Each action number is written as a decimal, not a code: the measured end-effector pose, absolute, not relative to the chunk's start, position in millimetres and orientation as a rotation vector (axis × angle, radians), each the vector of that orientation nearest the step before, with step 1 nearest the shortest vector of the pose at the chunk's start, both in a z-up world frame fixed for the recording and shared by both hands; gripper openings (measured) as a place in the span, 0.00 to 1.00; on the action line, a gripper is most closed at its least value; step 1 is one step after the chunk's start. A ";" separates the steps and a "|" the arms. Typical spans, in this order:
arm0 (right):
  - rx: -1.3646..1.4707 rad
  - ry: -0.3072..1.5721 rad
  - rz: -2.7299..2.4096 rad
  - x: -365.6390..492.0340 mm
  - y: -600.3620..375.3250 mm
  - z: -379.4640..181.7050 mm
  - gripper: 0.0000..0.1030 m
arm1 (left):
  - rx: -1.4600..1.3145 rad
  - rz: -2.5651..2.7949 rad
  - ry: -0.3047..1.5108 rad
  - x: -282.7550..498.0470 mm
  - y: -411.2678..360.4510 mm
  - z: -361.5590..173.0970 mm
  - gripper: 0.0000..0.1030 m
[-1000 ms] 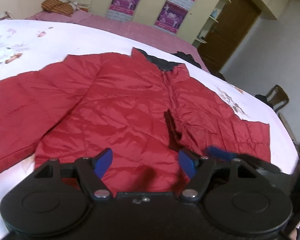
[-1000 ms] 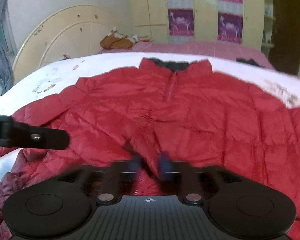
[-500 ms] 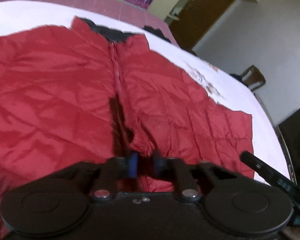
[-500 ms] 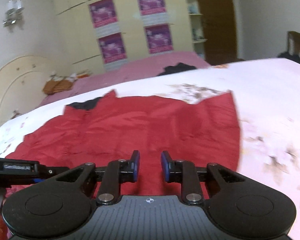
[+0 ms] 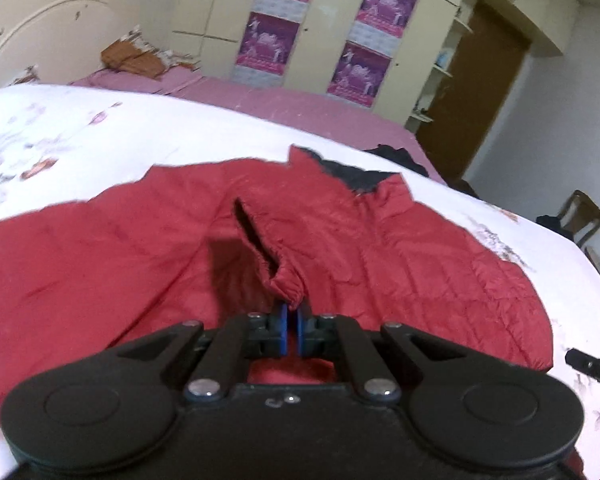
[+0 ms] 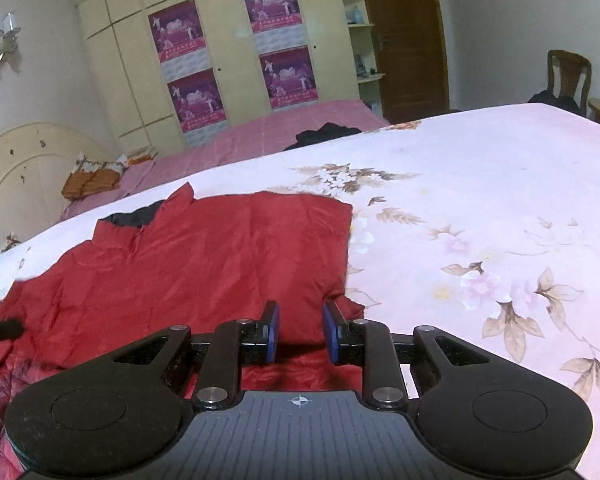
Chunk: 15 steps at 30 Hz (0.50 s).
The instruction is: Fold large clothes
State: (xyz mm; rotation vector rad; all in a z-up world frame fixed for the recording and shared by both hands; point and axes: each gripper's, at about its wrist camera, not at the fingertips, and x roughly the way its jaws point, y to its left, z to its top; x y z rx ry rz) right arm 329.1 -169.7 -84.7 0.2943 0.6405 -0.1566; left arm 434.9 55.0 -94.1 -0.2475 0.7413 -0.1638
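Jacket [image 5: 400,264] lying spread on bed [image 6: 500,200]. Left gripper [image 5: 291,320] pinching cuff [image 5: 286,284], jaws clamped. Right gripper [image 6: 300,332] narrowed over hem, grip unclear. Advising: lifting cuff high, carrying sleeve across chest, keeping hem flat.

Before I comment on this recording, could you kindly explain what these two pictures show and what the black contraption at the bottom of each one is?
No robot here: a person holds a two-finger gripper in each hand, and each picture comes from a wide-angle camera on one gripper, looking along its fingers. A red jacket lies spread on a bed with a floral bedsheet. In the left view, the left gripper has just closed and pinches a raised fold of the jacket near its hem. In the right view, the right gripper has part-closed jaws with jacket fabric between the blue pads; whether they press it I cannot tell.
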 end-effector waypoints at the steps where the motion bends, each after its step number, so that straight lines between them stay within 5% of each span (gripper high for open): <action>1: 0.290 0.646 -0.155 330.6 -169.8 -85.2 0.24 | -0.249 -0.154 0.744 432.7 56.2 -96.0 0.04; 3: 0.276 0.646 -0.145 334.0 -168.8 -85.3 0.24 | -0.259 -0.128 0.748 431.8 59.4 -100.6 0.04; 6: 0.246 0.656 -0.126 341.5 -169.6 -84.2 0.01 | -0.277 -0.106 0.745 433.5 68.0 -100.6 0.04; 15: 0.169 0.832 -0.135 399.7 -171.9 -126.5 0.00 | -0.237 -0.096 0.791 441.9 70.5 -117.1 0.04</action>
